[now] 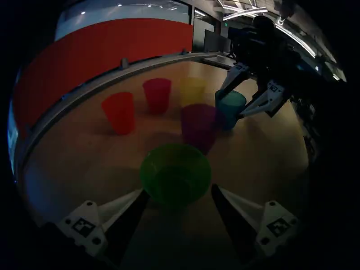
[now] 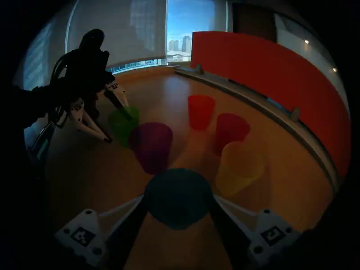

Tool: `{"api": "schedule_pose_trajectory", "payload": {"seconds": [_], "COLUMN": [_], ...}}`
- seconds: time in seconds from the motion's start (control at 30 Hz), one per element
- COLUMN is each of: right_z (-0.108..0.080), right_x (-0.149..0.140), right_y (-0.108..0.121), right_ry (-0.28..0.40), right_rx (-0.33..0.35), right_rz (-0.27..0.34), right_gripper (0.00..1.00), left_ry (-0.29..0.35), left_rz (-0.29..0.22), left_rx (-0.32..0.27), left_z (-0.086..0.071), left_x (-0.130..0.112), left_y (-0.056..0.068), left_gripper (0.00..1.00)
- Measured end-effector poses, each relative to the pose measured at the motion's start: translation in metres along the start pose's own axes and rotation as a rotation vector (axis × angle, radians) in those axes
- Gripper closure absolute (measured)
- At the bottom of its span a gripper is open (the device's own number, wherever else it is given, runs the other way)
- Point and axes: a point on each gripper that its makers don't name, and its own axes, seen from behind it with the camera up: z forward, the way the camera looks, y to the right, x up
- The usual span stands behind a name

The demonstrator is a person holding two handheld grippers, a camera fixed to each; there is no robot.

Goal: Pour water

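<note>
Green cup [image 1: 175,173] stands on the wooden worktop [image 1: 81,153], and the left claw [image 1: 178,190] is clamped on its two sides. The right claw [image 2: 177,196] squeezes a teal cup [image 2: 178,207] right by a purple cup [image 2: 152,144].

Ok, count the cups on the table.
6. The green cup in the left gripper, the teal cup in the right gripper, the purple cup between them; red cup, pink cup and yellow cup in a row beyond. None seems hidden.
</note>
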Motion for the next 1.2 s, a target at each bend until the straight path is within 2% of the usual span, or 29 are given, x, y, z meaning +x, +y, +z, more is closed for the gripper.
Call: {"api": "schedule_pose_trajectory", "payload": {"seconds": [0.07, 0.17, 0.67, 0.87, 1.2], "right_z": [0.0, 0.0, -0.015, -0.031, -0.061], "right_x": [-0.002, -0.006, -0.01, -0.019, -0.037], "right_y": [-0.002, -0.003, 0.003, 0.002, 0.001], "right_ry": [-0.006, -0.016, -0.001, 0.001, 0.01], "right_rx": [0.003, 0.0, -0.034, -0.053, -0.101], "right_rz": [-0.001, -0.007, 0.024, 0.031, 0.058], "right_gripper": [0.07, 0.0, 0.0, 0.0, 0.0], "left_ry": [0.0, 0.0, 0.019, 0.029, 0.061], "left_rz": [0.004, -0.001, -0.02, -0.025, -0.061], "left_rx": [0.009, 0.007, 0.036, 0.059, 0.12], "left_z": [0.001, 0.0, -0.015, -0.028, -0.057], "left_x": [-0.001, 0.0, 0.003, 0.0, -0.005], "left_y": [-0.002, -0.002, -0.007, -0.007, -0.009], "left_gripper": [0.0, 0.0, 0.0, 0.0, 0.0]}}
